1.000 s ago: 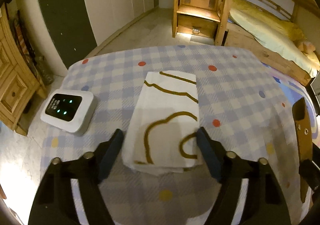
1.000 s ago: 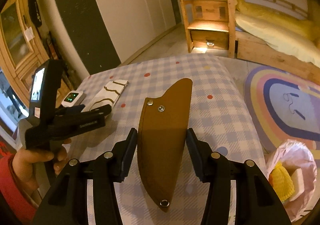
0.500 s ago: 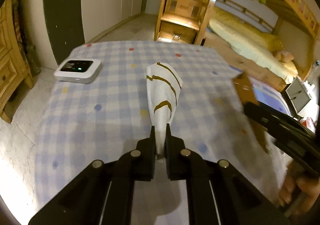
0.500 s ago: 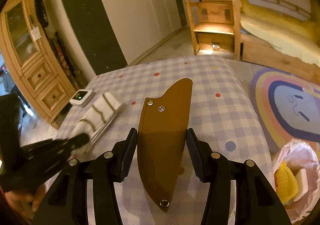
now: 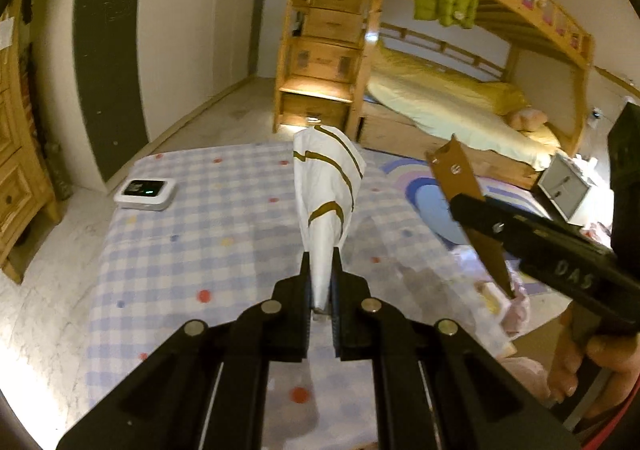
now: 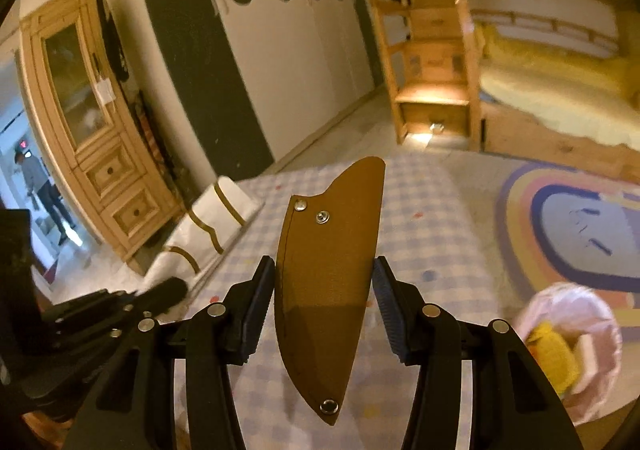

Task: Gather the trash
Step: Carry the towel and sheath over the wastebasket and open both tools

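My left gripper (image 5: 320, 264) is shut on the near end of a folded white paper bag (image 5: 326, 186) with gold lines, held up off the checked tablecloth (image 5: 200, 242). My right gripper (image 6: 325, 282) is shut on a brown leather sheath (image 6: 332, 250) with metal studs, gripping it across its width above the table. In the left wrist view the right gripper (image 5: 472, 210) and the sheath (image 5: 456, 170) show at the right. In the right wrist view the left gripper (image 6: 168, 290) and the paper bag (image 6: 208, 226) are blurred at the lower left.
A pink plastic bag (image 6: 576, 314) holding a yellow item stands on the floor right of the table. A white device (image 5: 146, 192) with green lights lies at the table's far left. A wooden cupboard (image 6: 100, 154), bunk bed (image 5: 448, 102) and round rug (image 6: 580, 226) surround it. A person (image 6: 40, 186) stands in the far doorway.
The left gripper shut on the white paper bag and lifted it off the cloth. Both grippers rose and swung toward the right, the sheath staying in the right one.
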Available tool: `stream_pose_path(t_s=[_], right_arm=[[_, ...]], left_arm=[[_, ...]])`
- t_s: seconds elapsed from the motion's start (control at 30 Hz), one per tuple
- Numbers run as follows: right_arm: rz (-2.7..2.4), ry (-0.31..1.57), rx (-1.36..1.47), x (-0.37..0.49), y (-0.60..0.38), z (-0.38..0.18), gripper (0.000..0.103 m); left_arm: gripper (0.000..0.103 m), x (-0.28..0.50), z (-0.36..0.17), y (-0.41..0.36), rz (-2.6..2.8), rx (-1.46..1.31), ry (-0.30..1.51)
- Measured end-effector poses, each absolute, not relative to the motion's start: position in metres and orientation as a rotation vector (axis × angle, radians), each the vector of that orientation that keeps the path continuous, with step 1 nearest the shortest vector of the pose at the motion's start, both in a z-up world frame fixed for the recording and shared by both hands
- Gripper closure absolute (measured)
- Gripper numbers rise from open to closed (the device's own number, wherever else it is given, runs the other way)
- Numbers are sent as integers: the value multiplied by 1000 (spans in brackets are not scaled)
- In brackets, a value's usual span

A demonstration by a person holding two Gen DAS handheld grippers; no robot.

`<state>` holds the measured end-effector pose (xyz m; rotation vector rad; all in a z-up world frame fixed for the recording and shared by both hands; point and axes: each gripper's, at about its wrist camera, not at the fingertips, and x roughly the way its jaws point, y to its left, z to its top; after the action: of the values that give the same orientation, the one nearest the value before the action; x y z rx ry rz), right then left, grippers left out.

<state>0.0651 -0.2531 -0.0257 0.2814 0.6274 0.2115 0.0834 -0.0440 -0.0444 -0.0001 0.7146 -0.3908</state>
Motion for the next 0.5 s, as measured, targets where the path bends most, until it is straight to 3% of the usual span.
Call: stream_pose_path(t_s=[0.5], right_arm=[[-69,603,339,-19,-369,-41,52]], left_arm=[[97,57,-42,-157,-640,75,695]])
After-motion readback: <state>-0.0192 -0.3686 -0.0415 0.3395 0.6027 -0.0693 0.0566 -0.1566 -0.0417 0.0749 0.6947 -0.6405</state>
